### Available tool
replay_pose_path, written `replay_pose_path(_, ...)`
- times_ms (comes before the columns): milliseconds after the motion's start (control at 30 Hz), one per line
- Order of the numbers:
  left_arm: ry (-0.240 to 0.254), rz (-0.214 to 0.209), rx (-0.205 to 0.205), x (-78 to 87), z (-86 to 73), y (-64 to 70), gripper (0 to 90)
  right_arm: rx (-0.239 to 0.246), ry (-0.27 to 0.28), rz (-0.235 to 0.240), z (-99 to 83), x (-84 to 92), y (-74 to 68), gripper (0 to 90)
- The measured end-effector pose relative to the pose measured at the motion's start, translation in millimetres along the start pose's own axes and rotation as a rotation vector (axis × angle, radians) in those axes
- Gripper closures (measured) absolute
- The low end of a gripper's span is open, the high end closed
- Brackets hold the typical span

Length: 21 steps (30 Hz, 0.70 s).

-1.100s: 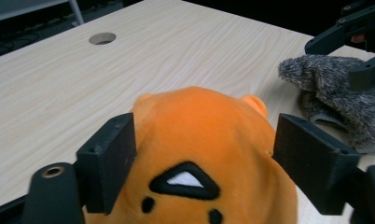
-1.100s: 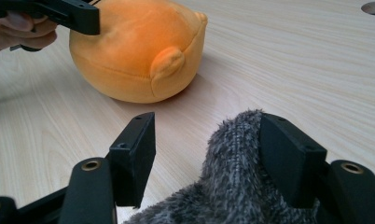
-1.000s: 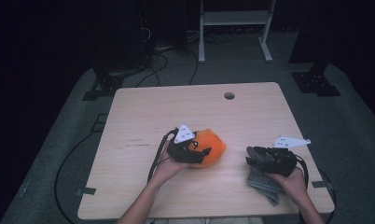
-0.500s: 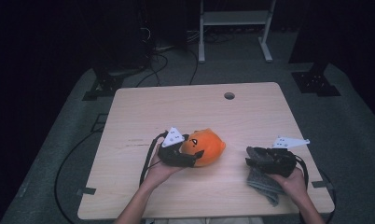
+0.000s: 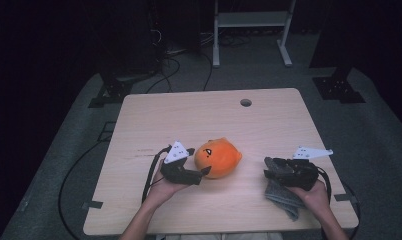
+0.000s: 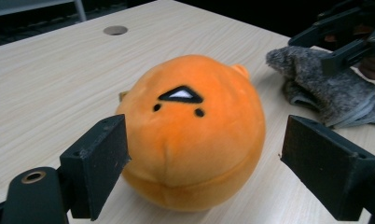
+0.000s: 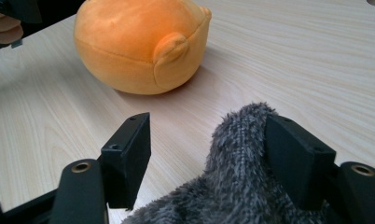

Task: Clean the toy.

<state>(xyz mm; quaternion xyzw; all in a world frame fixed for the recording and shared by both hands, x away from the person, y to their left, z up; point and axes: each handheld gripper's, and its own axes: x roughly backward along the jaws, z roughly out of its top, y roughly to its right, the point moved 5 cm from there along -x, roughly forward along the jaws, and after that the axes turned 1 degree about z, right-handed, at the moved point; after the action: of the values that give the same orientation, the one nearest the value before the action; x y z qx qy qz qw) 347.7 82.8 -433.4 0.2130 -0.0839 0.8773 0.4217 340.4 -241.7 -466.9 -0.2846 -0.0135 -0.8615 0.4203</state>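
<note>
A round orange plush (image 5: pixel 219 157) with a small face lies near the middle of the wooden table (image 5: pixel 189 115). My left gripper (image 5: pixel 199 161) lies level at its left side. Its jaws have just been opening and stand open on either side of the plush (image 6: pixel 195 130), the right pad clearly off it. My right gripper (image 5: pixel 267 168) rests at the table's right front over a grey fuzzy cloth (image 5: pixel 284 197). Its jaws have just been opening too; a fold of the cloth (image 7: pixel 237 163) stands between them against one pad, the other pad apart.
A cable hole (image 5: pixel 246 102) sits near the table's far edge. Beyond the table are a dark floor with cables and the legs of a white stand (image 5: pixel 249 20). A black cable (image 5: pixel 151 172) trails from the left gripper over the front edge.
The left gripper has drawn back to the left off the plush and its jaws stand wider, so the plush's face is uncovered. The right hand has stayed in place.
</note>
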Motion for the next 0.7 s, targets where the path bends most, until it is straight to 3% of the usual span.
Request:
replay_pose_path(533,-0.018,0.045,0.024,23.6,-22.1,-11.4,12.7,-0.006,0.014,-0.011,2.9,4.5,1.1,30.1)
replay_pose_path(700,-0.024,0.042,0.020,29.3,-29.1,-13.4,12.4,-0.007,0.009,-0.013,2.5,4.3,0.7,29.9)
